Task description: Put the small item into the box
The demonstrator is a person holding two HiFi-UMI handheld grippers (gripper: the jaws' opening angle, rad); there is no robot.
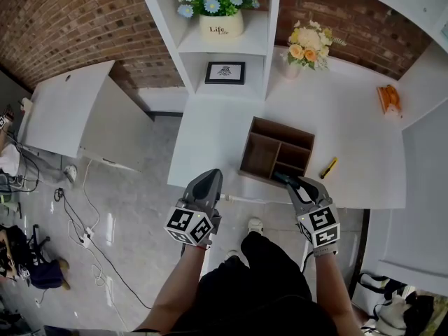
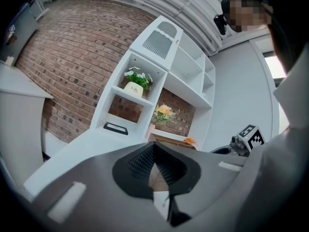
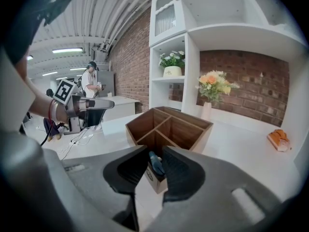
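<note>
A wooden box [image 1: 276, 152] with several open compartments stands on the white table [image 1: 350, 138]. My right gripper [image 1: 285, 180] hovers at the box's near edge, shut on a small blue item [image 3: 155, 162]. In the right gripper view the box [image 3: 169, 125] lies just beyond the jaws, and the blue item sits over its near corner. My left gripper [image 1: 212, 179] hangs off the table's front edge, left of the box, with its jaws together and nothing between them. In the left gripper view my left gripper [image 2: 154, 152] points toward the shelf unit.
A yellow pen [image 1: 328, 167] lies right of the box. A vase of orange flowers [image 1: 306, 47], a picture frame [image 1: 225, 72] and an orange object [image 1: 388, 98] stand farther back. A flower pot [image 1: 218, 9] sits on the shelf. Cables [image 1: 84, 222] run over the floor at left.
</note>
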